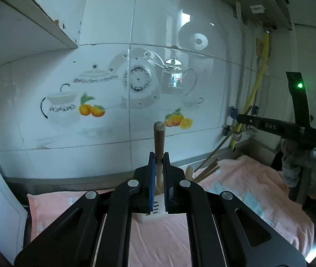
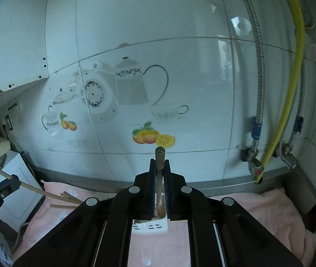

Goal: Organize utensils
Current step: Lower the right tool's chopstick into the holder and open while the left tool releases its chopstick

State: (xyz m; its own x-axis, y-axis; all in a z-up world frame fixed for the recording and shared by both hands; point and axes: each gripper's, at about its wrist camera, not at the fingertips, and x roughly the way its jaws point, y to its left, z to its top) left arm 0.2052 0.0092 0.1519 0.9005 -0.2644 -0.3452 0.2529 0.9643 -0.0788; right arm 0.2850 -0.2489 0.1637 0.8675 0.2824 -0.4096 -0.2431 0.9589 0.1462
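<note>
Left gripper (image 1: 159,155) clamps chopsticks (image 1: 159,138); right gripper (image 2: 159,162) clamps one chopstick (image 2: 159,158), both above white slotted holder (image 2: 150,225) on pink towel (image 2: 158,249). Insertion step; next needs tip-to-slot alignment.

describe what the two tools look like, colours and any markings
Both tools are matte black linkage frames with round silver pivot pins and blue ribbed finger pads. Seen from the left wrist view, the right tool shows white lettering reading DAS on its black body, a green light on an upright black strip, and a grey fuzzy glove on the hand behind it.
</note>
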